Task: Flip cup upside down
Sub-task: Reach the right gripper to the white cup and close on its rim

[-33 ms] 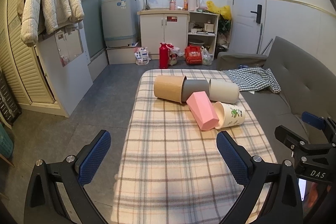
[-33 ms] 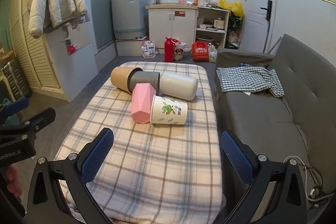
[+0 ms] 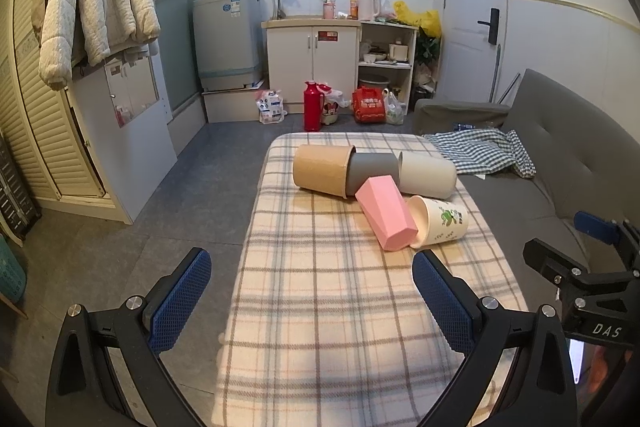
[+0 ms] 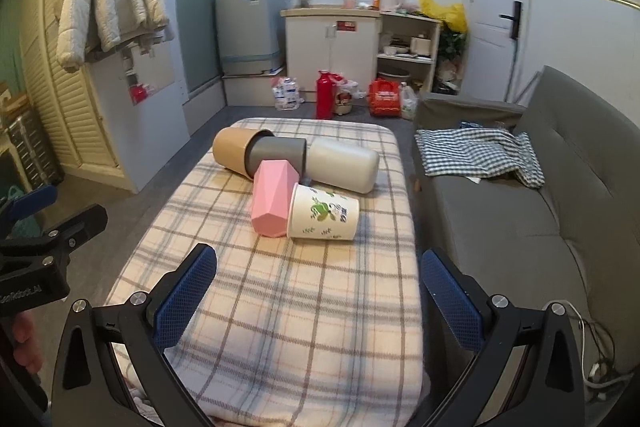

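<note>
Several cups lie on their sides in a cluster on the plaid-covered table (image 3: 320,307): a tan cup (image 3: 322,169), a grey cup (image 3: 372,169), a cream cup (image 3: 428,174), a pink faceted cup (image 3: 386,213) and a white cup with a green print (image 3: 440,221). They also show in the right wrist view: tan (image 4: 232,151), grey (image 4: 278,153), cream (image 4: 344,165), pink (image 4: 272,205), printed (image 4: 324,213). My left gripper (image 3: 312,299) is open and empty, short of the cups. My right gripper (image 4: 318,293) is open and empty, short of the printed cup.
A grey sofa (image 4: 520,219) with a checked cloth (image 4: 480,151) runs along the table's right side. A red thermos (image 3: 312,105) and bags stand on the floor beyond the table. A white cabinet (image 3: 120,115) stands at left.
</note>
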Available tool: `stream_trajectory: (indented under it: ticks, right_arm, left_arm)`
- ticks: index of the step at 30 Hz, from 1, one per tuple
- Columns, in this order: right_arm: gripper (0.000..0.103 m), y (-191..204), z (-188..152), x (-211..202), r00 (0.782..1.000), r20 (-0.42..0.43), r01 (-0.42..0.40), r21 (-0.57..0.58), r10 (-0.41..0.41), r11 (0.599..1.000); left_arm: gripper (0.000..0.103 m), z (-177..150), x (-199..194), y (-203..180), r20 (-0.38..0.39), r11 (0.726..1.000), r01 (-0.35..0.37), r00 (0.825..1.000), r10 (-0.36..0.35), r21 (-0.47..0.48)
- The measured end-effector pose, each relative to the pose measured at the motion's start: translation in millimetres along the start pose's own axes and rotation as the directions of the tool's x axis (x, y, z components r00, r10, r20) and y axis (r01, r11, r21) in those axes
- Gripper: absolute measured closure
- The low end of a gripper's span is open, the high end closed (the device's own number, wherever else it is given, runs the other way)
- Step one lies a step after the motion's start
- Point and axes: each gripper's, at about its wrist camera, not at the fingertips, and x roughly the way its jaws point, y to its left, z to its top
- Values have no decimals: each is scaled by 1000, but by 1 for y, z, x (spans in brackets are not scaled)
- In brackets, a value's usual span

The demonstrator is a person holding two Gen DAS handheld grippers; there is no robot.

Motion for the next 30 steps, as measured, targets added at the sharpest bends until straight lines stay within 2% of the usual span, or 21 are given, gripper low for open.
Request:
stream_trajectory:
  ticks: [5,7,13,19,23,30]
  right_arm:
    - [0,-19,36,25,999,-23,-33,-106,30,994]
    - [0,-24,50,38,999,-37,-44,-159,38,986]
    - [0,-34,94,104,991,-127,-84,-362,40,928]
    - [0,-46,113,191,961,-271,-174,-431,57,885]
    - [2,-50,113,242,927,-370,-239,-447,65,862]
    - [5,-43,110,293,893,-445,-307,-498,64,811]
  left_arm:
    - [0,-3,17,2,-36,1000,-24,999,24,-2]
    - [0,5,25,3,-53,999,-36,998,36,-5]
    - [0,22,54,4,-109,997,-78,991,75,-17]
    - [0,49,98,2,-161,993,-115,981,108,-29]
    - [0,54,127,1,-197,992,-119,974,109,-41]
    - [0,53,161,-8,-230,992,-128,965,122,-11]
